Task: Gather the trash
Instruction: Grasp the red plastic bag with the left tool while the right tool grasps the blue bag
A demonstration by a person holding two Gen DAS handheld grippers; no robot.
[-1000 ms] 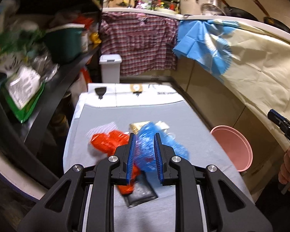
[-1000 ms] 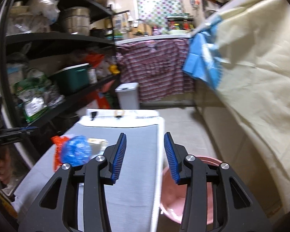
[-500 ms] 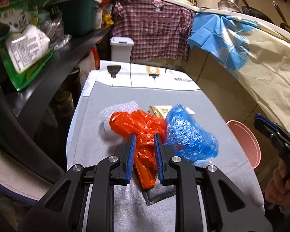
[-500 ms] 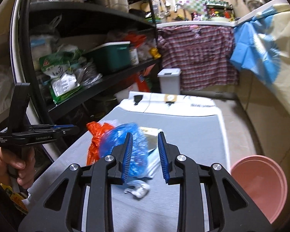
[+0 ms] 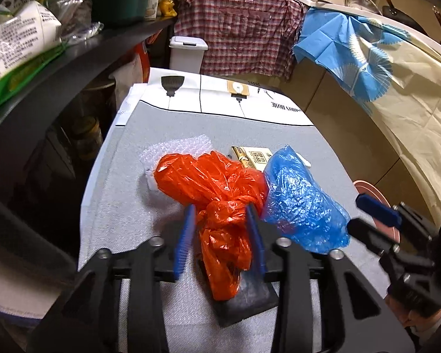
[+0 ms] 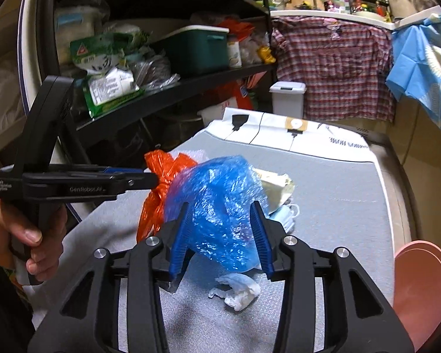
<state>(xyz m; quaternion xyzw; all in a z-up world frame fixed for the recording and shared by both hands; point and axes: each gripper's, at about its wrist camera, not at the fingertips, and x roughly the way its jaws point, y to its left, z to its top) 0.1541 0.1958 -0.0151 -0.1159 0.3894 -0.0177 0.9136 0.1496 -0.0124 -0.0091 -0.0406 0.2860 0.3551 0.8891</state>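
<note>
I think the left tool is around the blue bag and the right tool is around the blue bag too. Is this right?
Not quite. The left tool is around the orange bag, as the left wrist view shows. The right tool is around the blue bag.

The right gripper [image 6: 220,235] is straddling the blue bag [image 6: 220,200], its jaws just widened; an orange bag [image 6: 158,194] is lying leftward.
</note>
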